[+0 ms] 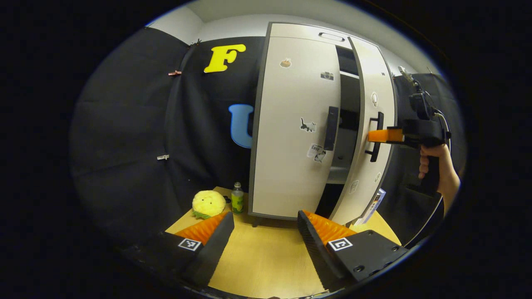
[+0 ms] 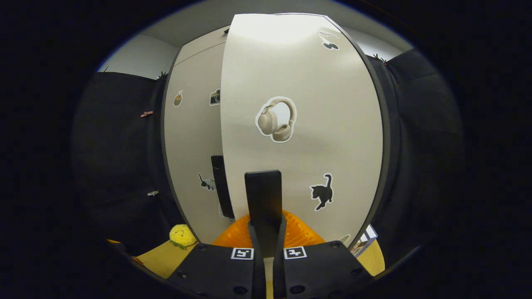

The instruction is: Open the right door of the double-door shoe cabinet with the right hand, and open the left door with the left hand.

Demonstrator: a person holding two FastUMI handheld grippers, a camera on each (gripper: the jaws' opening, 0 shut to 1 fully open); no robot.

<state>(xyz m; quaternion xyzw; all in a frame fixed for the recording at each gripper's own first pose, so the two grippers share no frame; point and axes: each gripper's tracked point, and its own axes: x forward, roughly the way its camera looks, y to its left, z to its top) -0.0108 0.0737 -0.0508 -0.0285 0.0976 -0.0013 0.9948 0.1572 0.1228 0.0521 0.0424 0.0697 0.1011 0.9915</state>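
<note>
The pale double-door shoe cabinet (image 1: 291,166) stands on the table. Its left door (image 1: 291,133) is closed, with a dark vertical handle (image 1: 331,128). The right door (image 1: 372,124) is swung partly outward, and dark shelves show in the gap. In the left gripper view my right gripper (image 1: 378,136), held by a hand (image 1: 432,162), is at the right door's handle (image 1: 376,139). In the right gripper view that handle (image 2: 263,191) stands between the fingers of my right gripper (image 2: 266,222), which is shut on it. My left gripper (image 1: 266,226) hangs open in front of the cabinet, apart from it.
A yellow plush toy (image 1: 208,203) and a small green bottle (image 1: 237,198) sit on the wooden table (image 1: 266,257) left of the cabinet. A flat box (image 1: 374,205) leans at the cabinet's lower right. Black cloth walls close in behind and on both sides.
</note>
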